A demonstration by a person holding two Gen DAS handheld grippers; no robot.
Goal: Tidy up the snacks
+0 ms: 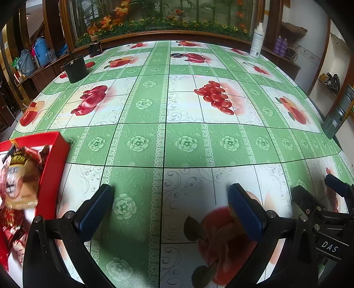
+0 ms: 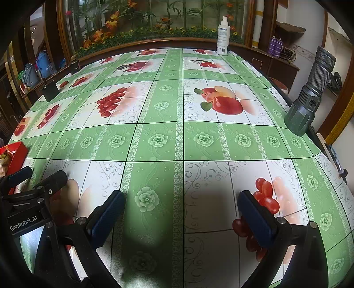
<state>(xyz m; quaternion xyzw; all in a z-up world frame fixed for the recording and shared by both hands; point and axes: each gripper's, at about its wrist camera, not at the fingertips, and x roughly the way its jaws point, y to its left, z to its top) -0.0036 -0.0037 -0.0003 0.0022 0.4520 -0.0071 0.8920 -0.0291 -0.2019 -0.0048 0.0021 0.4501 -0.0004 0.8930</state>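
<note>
Left gripper [image 1: 170, 210] agape, snack box [image 1: 53, 168] leftward

Table [image 2: 159, 141] covered with green-and-white fruit-print cloth. Far edge: wood-framed glass display case [image 2: 154, 20] containing artificial plants. Far left: wooden shelf [image 1: 42, 68] with flasks. Right: white wall [image 2: 309, 28].

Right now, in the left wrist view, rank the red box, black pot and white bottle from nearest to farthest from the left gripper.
1. Red box, close by on the left.
2. Black pot, far left.
3. White bottle, far edge, right.
</note>
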